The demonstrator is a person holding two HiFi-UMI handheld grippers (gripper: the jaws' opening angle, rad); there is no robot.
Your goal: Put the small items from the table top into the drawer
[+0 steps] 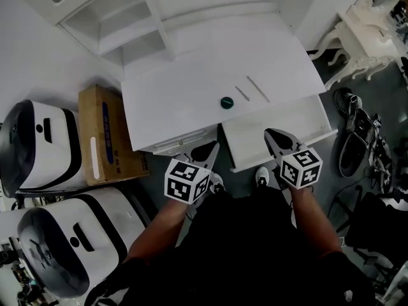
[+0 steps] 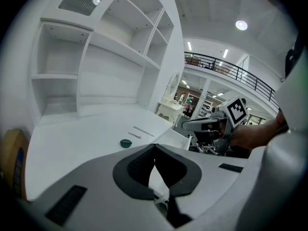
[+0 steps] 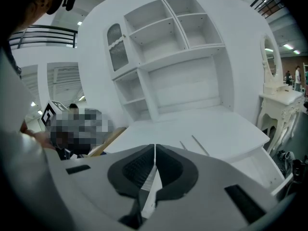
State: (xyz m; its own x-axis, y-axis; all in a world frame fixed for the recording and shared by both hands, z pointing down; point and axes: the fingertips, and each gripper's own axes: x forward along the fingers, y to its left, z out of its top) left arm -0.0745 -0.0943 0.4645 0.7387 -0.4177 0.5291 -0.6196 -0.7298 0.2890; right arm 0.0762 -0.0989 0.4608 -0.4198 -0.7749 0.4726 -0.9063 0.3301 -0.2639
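White bench (image 1: 172, 101) is carrying a small dark-green round disc (image 1: 227, 102) and two thin grey sticks (image 1: 258, 88). The open white drawer (image 1: 280, 123), at the disc's 4 o'clock, is showing nothing inside. The left gripper (image 1: 213, 147) and right gripper (image 1: 271, 133) are hovering with jaws pressed together, empty. All items are awaiting transfer.

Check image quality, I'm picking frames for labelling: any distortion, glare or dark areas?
Head view: table top bright and sharp, lower half dim. Left gripper view: strong fisheye bending, black corners, ceiling lamp flares. Right gripper view: same bending, evenly lit.
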